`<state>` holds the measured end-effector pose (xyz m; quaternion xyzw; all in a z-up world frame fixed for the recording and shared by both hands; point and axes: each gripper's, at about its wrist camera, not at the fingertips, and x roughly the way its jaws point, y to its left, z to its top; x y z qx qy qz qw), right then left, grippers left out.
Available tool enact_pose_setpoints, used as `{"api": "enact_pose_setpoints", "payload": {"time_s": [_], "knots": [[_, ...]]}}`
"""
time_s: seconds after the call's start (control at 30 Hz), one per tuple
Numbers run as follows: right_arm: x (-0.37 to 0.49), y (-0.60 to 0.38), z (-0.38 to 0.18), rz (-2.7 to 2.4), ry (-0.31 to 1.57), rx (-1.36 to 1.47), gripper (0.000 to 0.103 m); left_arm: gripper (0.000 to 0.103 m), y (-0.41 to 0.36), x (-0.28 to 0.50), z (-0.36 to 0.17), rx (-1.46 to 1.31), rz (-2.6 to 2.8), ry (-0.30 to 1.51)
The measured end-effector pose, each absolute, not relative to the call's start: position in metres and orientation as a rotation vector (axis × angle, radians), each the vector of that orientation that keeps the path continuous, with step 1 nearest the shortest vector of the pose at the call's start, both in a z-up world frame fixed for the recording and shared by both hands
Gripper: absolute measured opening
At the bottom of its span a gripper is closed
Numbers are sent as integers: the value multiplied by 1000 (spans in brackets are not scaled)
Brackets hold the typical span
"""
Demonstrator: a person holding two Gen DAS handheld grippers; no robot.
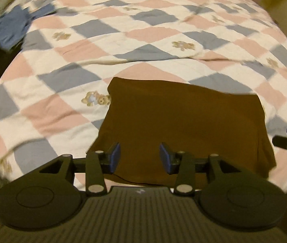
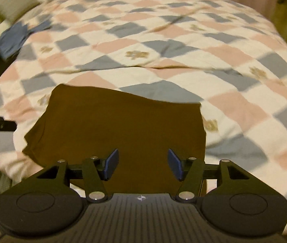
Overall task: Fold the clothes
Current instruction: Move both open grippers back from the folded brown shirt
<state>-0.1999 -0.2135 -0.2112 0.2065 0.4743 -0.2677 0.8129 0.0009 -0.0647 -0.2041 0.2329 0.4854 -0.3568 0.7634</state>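
**Q:** so where are you in the fold right now?

**A:** Looks to me like you're between folds. The brown garment (image 1: 183,129) is lying on the checked quilt (image 1: 123,46) near the front edge of the bed, already a compact, roughly rectangular block, so I'd guess at least one fold is done. Both claws are empty. Your left gripper (image 1: 140,158) has its jaws spread wide with nothing between the blue pads (image 1: 115,158), hovering over the near left part of the cloth. Your right gripper (image 2: 143,163) is the same: jaws apart, gripping nothing, over the near right part.

**Q:** next move?

**A:** My read is you either grab the near edge with both claws and fold it away from you, or call this one done and go for the blue garment (image 1: 10,28) bunched up at the far left corner of the bed. For another fold, get each claw down onto an edge, all layers, and close at the same time so it doesn't skew.

**Q:** how's the cloth looking?

**A:** Pretty smooth on top and dark brown all over. The far edge runs a bit slanted and the left side drapes down with a soft ridge. Both shots are blurry, so I can't count layers or spot seams.
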Motion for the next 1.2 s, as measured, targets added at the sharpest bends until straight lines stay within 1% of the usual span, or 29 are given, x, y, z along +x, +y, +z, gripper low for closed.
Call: {"api": "enact_pose_setpoints", "payload": {"time_s": [0.1,0.33,0.43,0.5,0.6,1.0,1.2], "knots": [[-203,-238,-207,-424,1024,340,58,39,-81,-25,-196,427,-668,1049],[-238,-286,-183,-102,1000,179,59,41,-101,-112,-159,302,-454,1055],[-251,-295,-173,-16,973,155,59,43,-104,-142,-142,307,-424,1039],[-256,-298,-169,21,963,172,59,48,-103,-153,-132,300,-398,1027],[-259,-296,-168,62,963,174,59,48,-102,-161,-124,294,-387,1014],[-253,-294,-184,106,1012,144,59,48,-107,-173,-148,312,-351,1085],[-244,-307,-189,177,1020,93,59,48,-116,-193,-158,248,-262,1116]]}}
